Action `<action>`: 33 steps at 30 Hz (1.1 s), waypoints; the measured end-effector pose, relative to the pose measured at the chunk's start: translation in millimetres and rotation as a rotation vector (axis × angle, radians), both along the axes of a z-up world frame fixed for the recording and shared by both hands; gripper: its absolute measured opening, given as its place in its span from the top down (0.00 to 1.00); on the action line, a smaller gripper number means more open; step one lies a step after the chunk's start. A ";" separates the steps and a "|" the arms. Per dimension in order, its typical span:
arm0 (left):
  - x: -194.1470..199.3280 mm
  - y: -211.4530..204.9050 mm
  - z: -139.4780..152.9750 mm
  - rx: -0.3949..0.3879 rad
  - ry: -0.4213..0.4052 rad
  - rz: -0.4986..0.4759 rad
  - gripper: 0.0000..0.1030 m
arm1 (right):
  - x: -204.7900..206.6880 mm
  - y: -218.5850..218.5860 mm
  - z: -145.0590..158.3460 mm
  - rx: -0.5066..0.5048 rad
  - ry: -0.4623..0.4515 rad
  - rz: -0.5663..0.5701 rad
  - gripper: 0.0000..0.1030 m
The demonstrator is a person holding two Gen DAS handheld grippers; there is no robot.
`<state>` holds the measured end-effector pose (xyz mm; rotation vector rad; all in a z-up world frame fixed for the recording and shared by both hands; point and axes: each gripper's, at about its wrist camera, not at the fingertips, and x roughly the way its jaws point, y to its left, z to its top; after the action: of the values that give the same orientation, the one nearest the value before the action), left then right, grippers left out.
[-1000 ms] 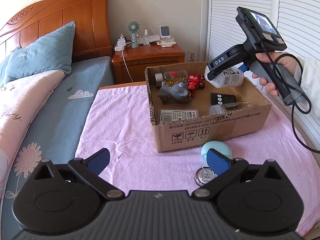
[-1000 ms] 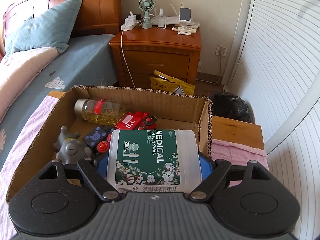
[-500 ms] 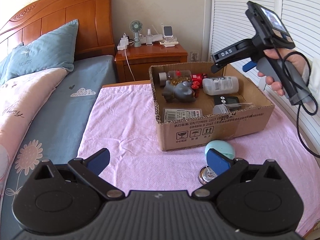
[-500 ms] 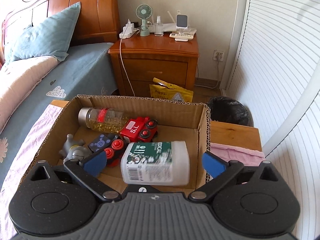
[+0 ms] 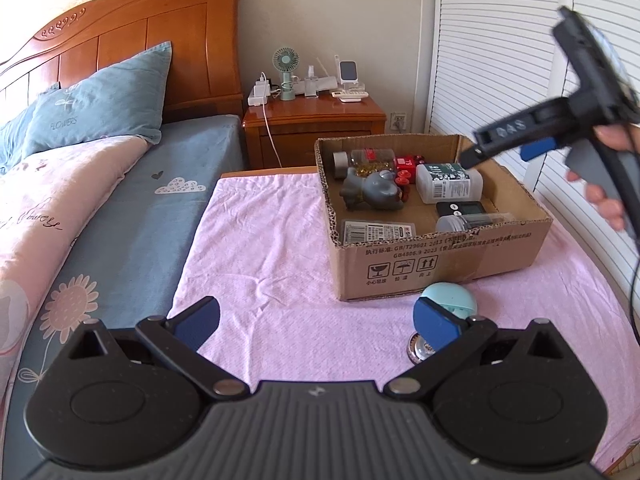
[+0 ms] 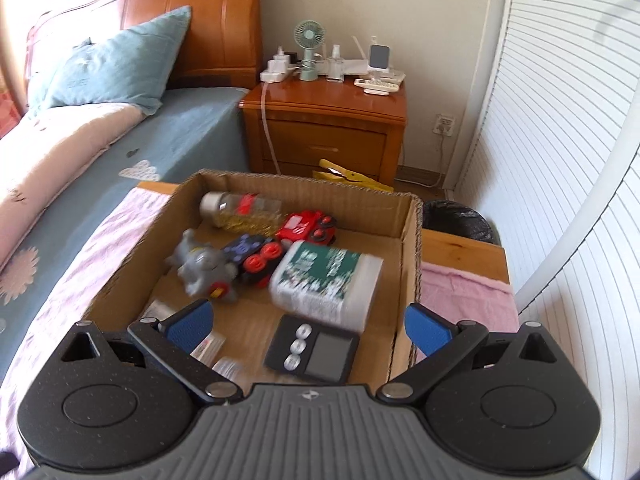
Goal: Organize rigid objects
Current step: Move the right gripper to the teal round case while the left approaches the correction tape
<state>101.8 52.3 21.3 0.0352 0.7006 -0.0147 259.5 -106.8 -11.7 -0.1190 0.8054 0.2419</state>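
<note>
Left wrist view, listing contents. Cardboard box (image 5: 440,256) is sitting on a pink cloth (image 5: 272,248) spread over a table beside the bed (image 5: 132,208).

Items lying inside the box:
- cotton swab container (image 5: 448,182), white with a green label, lying on its side near the middle, toward the far wall;
- grey figurine (image 5: 372,194), lying just left of the container;
- glass jar with yellow contents (image 5: 368,160), lying in the far left corner;
- red toy vehicle (image 5: 408,160), sitting next to the jar;
- black timer (image 5: 460,209), lying flat in front of the container;
- clear jar (image 5: 472,222), lying against the near wall;
- flat labelled pack (image 5: 378,232), lying in the near left corner.

Items lying outside the box, on the cloth:
- pale blue round case (image 5: 454,300), sitting just in front of the box's near wall;
- small round metal piece (image 5: 422,350), partly hidden behind the left gripper's finger.

Left gripper (image 5: 316,322) is hovering low over the cloth, its jaws standing wide apart and holding nothing.

Right gripper (image 6: 308,322) is being held by a hand (image 5: 608,184) above the box's right side; in the right wrist view its jaws are standing fully apart and empty, with the container and timer showing below them, blurred.

Background: a wooden nightstand (image 5: 316,128) is carrying a small fan (image 5: 286,72) and chargers.
</note>
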 end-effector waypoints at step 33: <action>-7.8 24.0 -14.5 -0.068 0.028 0.015 0.01 | -70.7 46.6 -108.0 0.035 0.095 0.022 0.00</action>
<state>93.9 76.4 6.7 -0.0350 0.7278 -0.0250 188.8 -60.2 -119.7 -0.0841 0.8947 0.2835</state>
